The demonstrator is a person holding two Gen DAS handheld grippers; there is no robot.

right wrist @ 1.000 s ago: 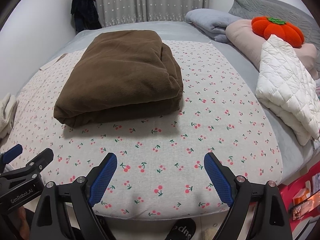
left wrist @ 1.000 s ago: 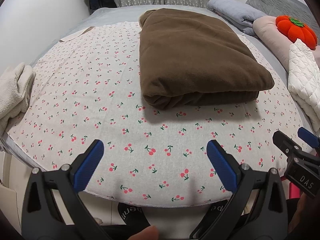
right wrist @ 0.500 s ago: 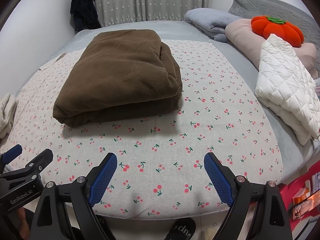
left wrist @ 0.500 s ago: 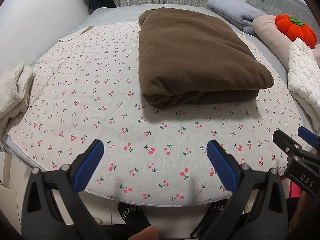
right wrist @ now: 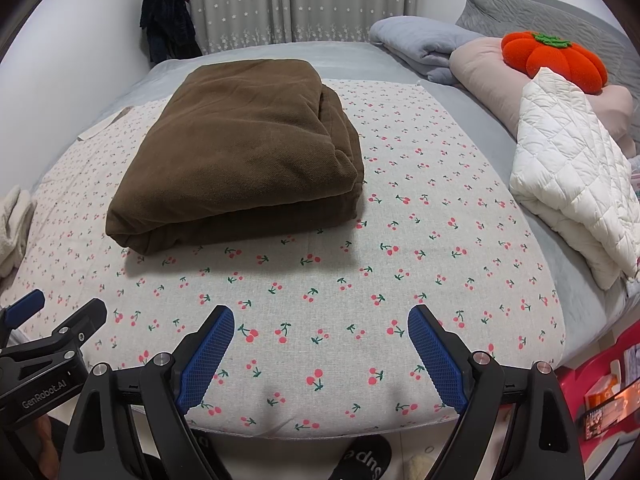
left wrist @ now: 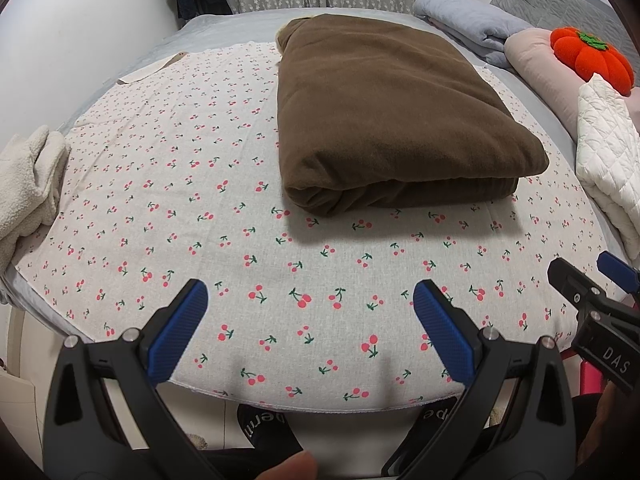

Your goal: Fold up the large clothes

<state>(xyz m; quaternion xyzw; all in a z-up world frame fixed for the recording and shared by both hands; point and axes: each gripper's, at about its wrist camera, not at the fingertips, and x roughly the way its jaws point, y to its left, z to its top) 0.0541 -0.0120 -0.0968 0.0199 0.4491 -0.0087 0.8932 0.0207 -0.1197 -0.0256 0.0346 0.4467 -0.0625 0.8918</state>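
On cherry-print cloth point(right wrist: 400, 216), folded brown garment point(right wrist: 240, 152), both tools gaping, empty.

Counting what's showing: 1 folded brown garment point(right wrist: 236, 152) lying on 1 cherry-print sheet point(right wrist: 400, 264). 2 grippers showing – left gripper point(left wrist: 310, 320) & right gripper point(right wrist: 320, 344), each w/ 2 blue pads, so 4 pads total. 1 white quilted jacket point(right wrist: 568, 184) sitting at the right, 1 cream fleece item point(left wrist: 28, 184) at the left edge. 1 orange pumpkin cushion point(right wrist: 552, 60), 1 pink pillow point(right wrist: 480, 68), 1 grey-blue blanket point(right wrist: 412, 40). 2 slippers point(left wrist: 260, 424) peeking below the bed edge.
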